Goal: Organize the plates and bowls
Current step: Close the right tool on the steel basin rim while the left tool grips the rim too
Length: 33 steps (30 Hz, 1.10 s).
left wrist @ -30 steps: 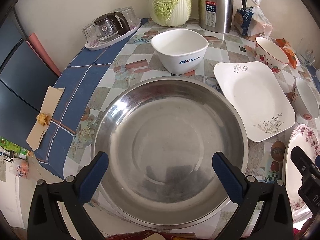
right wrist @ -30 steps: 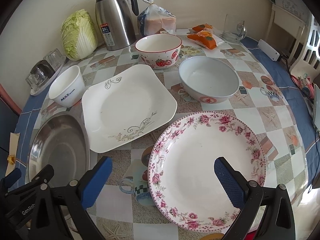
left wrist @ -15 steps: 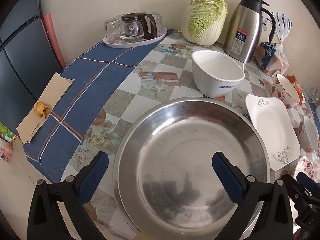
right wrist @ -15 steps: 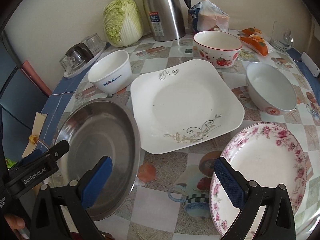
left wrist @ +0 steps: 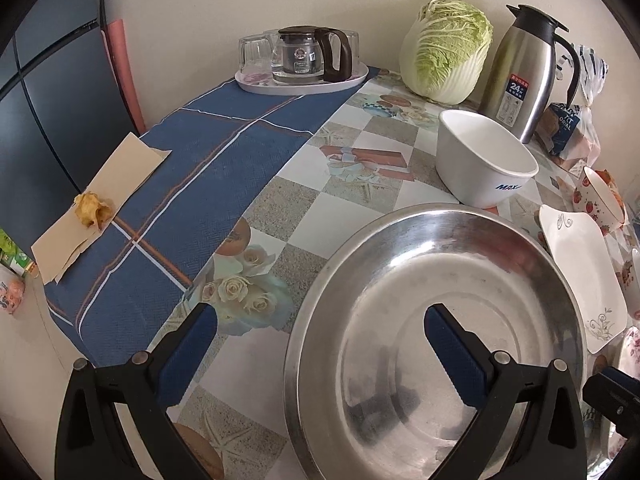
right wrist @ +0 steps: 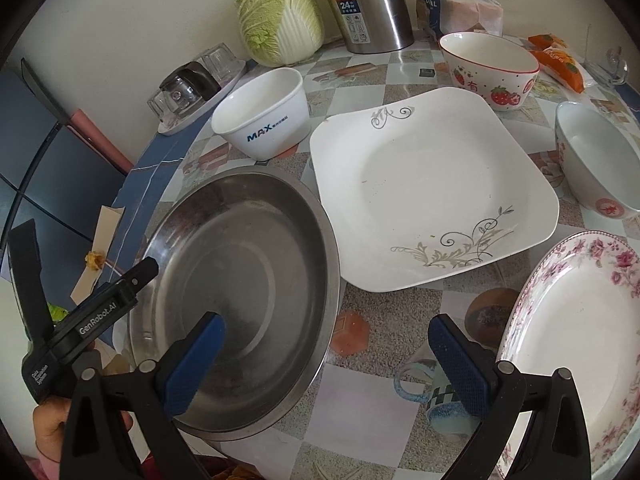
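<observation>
Straddling the steel basin's (left wrist: 436,332) rim at its nine o'clock edge, jaws wide and empty, the left gripper (left wrist: 320,344) could skid off slick metal, shoving it into the square plate (right wrist: 432,192) touching at three o'clock, while the right gripper (right wrist: 326,356) hangs wide, empty.

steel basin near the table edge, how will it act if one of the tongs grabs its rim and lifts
The steel basin looks thin-walled and empty, so probably light for its width. Its polished, shiny rim may slip between the pads. Being wide and shallow, it would likely tilt and swing from a one-sided grip. It should stay stiff and is unlikely to break.
</observation>
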Tool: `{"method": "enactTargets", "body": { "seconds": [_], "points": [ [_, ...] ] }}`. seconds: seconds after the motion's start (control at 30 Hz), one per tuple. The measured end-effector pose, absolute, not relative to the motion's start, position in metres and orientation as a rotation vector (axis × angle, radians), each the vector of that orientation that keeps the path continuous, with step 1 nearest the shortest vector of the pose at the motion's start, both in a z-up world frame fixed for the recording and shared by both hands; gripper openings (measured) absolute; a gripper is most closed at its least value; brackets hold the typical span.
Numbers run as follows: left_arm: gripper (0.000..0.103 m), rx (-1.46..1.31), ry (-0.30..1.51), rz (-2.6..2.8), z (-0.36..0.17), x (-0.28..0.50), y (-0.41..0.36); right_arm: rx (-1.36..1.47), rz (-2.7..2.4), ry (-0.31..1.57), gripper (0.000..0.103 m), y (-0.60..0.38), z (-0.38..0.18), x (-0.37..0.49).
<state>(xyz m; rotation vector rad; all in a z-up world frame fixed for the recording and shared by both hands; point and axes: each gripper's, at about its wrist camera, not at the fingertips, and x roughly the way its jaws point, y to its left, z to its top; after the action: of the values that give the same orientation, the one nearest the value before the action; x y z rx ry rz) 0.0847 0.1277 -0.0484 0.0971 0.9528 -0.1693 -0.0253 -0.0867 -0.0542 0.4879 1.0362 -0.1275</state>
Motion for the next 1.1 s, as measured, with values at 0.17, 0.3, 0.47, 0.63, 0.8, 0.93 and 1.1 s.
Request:
{"method": "enactTargets", "body": {
  "seconds": [0.17, 0.3, 0.47, 0.63, 0.8, 0.93, 1.1],
  "points": [
    [0.103, 0.082, 1.008, -0.193, -0.058, 0.089, 0.13, 0.524, -0.119, 1.059, 0.081, -0.09, -0.062, -0.024],
    [0.103, 0.034, 1.031, -0.225, -0.063, 0.091, 0.136, 0.554, -0.098, 1.071, 0.066, -0.092, -0.068, -0.021],
    [0.103, 0.04, 1.042, -0.226, -0.068, 0.093, 0.136, 0.569, -0.095, 1.061, 0.042, -0.094, -0.072, -0.022],
    [0.103, 0.093, 1.054, -0.186, -0.074, 0.095, 0.132, 0.588, -0.087, 1.069, 0.031, -0.095, -0.077, -0.021],
    [0.102, 0.061, 1.084, -0.182, -0.081, 0.1, 0.135, 0.596, -0.081, 1.069, 0.026, -0.096, -0.081, -0.019],
    [0.102, 0.05, 1.091, -0.185, -0.085, 0.103, 0.137, 0.599, -0.077, 1.065, 0.021, -0.096, -0.084, -0.015],
    [0.101, 0.085, 1.088, -0.186, -0.087, 0.106, 0.131, 0.6, -0.072, 1.056, 0.021, -0.097, -0.086, -0.013]
  ]
}}
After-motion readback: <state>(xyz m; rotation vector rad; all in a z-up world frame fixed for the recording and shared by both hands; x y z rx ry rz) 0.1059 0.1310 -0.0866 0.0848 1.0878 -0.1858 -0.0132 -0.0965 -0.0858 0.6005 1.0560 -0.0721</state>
